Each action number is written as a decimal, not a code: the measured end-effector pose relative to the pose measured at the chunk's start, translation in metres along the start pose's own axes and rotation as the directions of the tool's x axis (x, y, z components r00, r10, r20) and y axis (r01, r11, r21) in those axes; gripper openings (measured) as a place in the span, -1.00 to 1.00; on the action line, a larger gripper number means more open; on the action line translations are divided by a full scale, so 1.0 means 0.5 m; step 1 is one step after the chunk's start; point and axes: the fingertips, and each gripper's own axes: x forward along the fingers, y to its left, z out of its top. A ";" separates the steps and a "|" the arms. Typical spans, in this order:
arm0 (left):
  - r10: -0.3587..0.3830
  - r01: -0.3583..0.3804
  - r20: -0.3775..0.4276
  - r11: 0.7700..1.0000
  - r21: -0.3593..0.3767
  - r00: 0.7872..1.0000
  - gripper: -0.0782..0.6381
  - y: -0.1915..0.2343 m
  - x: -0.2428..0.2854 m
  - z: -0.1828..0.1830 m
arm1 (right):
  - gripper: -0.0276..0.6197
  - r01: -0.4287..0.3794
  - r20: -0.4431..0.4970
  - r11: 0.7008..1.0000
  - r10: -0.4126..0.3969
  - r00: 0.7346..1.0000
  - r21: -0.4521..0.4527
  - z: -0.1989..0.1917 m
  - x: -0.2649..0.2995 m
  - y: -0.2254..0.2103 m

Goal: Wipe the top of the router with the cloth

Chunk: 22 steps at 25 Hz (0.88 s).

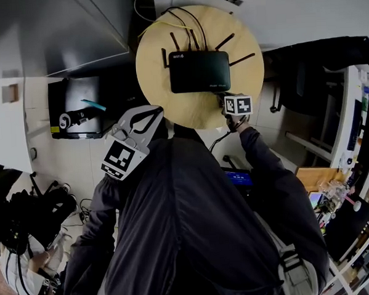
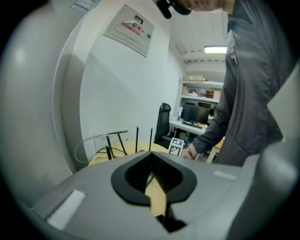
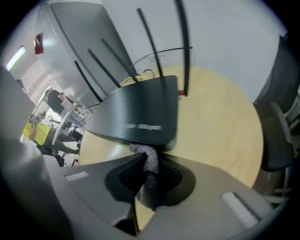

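Two grippers in view. Right gripper (image 3: 149,160) shut tight on grey cloth (image 3: 151,182). Cloth wad bunched between jaws, upper end against near edge of router (image 1: 199,71), at its 5 o'clock corner. Router black, lying flat mid round wooden surface (image 1: 164,109), antennas (image 1: 224,41) fanning toward 12 o'clock. Left gripper (image 1: 147,118) over surface rim at 7 o'clock, apart from router. Jaws together, nothing held.

The person wears a dark grey jacket (image 1: 194,223) with long sleeves (image 1: 269,170), filling the lower middle of the head view. The left gripper (image 1: 150,119) and the right gripper (image 1: 224,98) are light grey, each with black-and-white square markers.
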 end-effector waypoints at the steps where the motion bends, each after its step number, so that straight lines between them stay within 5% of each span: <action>1: -0.006 0.006 -0.001 1.000 0.003 1.000 -0.81 0.000 0.001 0.000 | -0.81 0.016 0.007 1.000 -0.016 1.000 0.021 -0.002 -0.010 -0.028; 7: -0.029 0.029 -0.004 1.000 0.013 1.000 -0.81 0.002 0.003 -0.003 | -0.81 0.036 -0.006 0.999 -0.036 0.999 -0.027 -0.001 -0.017 -0.043; 12: -0.048 0.048 0.010 0.999 0.016 0.999 -0.81 0.000 0.005 -0.003 | -0.81 -0.087 0.081 0.984 0.101 0.992 -0.153 0.024 -0.103 0.082; 17: -0.082 0.081 0.024 0.996 0.027 0.996 -0.81 -0.007 0.012 -0.006 | -0.81 -0.157 0.268 0.921 0.263 0.927 -0.357 0.107 -0.295 0.271; 22: -0.118 0.116 0.030 0.992 0.048 0.993 -0.81 -0.015 0.017 -0.009 | -0.81 -0.135 0.350 0.855 0.343 0.871 -0.501 0.147 -0.412 0.398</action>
